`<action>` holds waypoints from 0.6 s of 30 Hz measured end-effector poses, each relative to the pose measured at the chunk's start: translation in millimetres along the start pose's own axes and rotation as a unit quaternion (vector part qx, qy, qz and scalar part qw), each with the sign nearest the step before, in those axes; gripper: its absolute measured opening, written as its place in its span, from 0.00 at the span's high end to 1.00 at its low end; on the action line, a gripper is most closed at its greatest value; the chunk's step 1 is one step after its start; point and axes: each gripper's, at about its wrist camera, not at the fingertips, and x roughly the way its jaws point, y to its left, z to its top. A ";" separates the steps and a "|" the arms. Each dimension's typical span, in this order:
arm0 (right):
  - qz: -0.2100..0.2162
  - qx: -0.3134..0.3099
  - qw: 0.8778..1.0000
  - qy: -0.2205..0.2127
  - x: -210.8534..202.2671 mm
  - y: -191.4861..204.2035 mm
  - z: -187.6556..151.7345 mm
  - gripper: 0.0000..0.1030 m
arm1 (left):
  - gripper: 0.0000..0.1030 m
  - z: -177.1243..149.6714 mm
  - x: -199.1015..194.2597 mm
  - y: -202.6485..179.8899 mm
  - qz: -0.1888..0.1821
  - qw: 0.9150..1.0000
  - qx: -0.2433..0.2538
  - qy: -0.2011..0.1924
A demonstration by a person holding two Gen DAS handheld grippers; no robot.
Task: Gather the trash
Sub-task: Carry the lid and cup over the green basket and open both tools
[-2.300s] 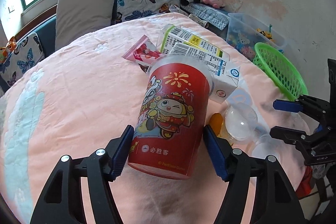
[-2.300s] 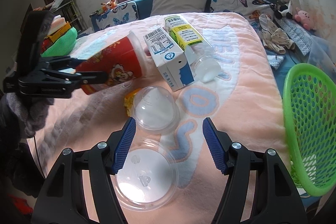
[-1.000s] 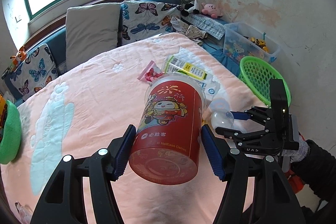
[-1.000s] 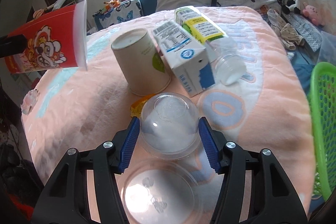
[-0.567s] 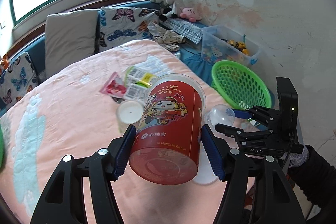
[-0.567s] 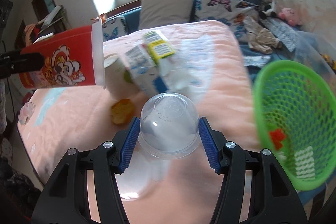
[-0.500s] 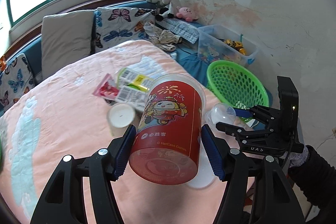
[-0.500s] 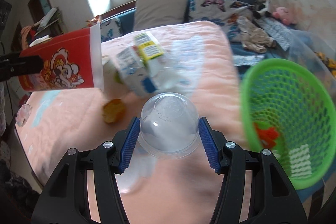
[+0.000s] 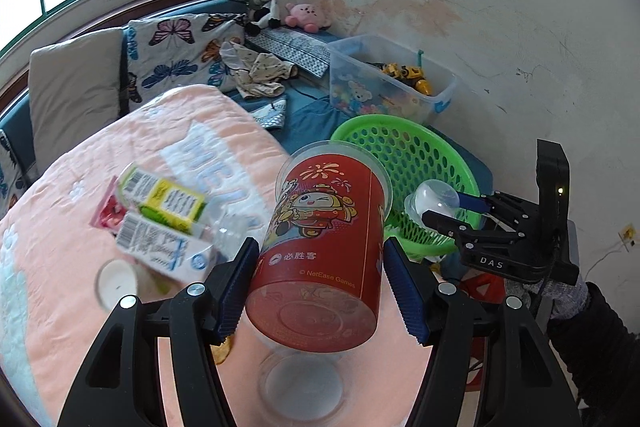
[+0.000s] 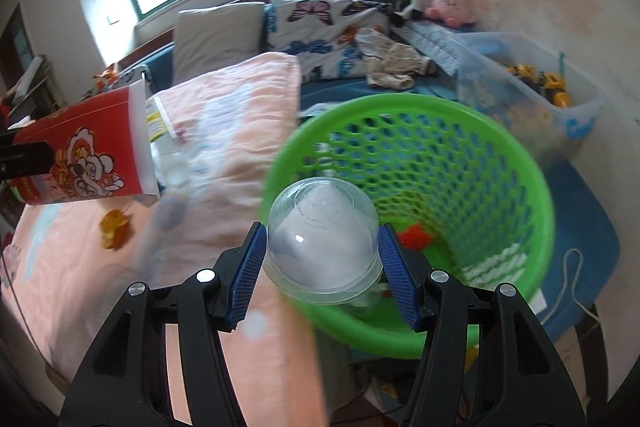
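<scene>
Right jaws nearer the basket (image 10: 532, 183).
Your right gripper (image 10: 322, 259) clamps the dome lid (image 10: 322, 235) over its near rim; your left gripper (image 9: 320, 285) clamps the red cup (image 9: 324, 247), left of it.

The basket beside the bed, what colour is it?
Bright green basket, clearest in the right wrist view.

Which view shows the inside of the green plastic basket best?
Right wrist view: the green plastic mesh basket fills the frame, its interior open behind the clear plastic dome lid, red and white scraps visible inside. Left wrist view shows only its far rim and wall, behind the red printed paper cup.
</scene>
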 end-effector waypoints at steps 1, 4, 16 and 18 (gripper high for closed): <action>-0.004 0.004 1.000 0.001 0.2 -5.4 -0.2 0.43 | 0.40 2.8 4.2 -3.0 -0.002 1.000 0.001 0.002; -0.016 0.013 1.000 0.002 2.2 -18.8 0.8 0.43 | 0.40 11.3 19.1 -12.0 -0.009 1.000 0.003 0.009; -0.035 0.042 0.998 0.008 6.2 -53.5 -2.4 0.44 | 0.40 37.7 62.7 -51.2 -0.033 0.999 0.027 0.031; -0.038 0.042 0.998 0.004 1.6 -55.3 -4.5 0.44 | 0.40 40.9 68.9 -57.3 -0.035 0.998 0.029 0.036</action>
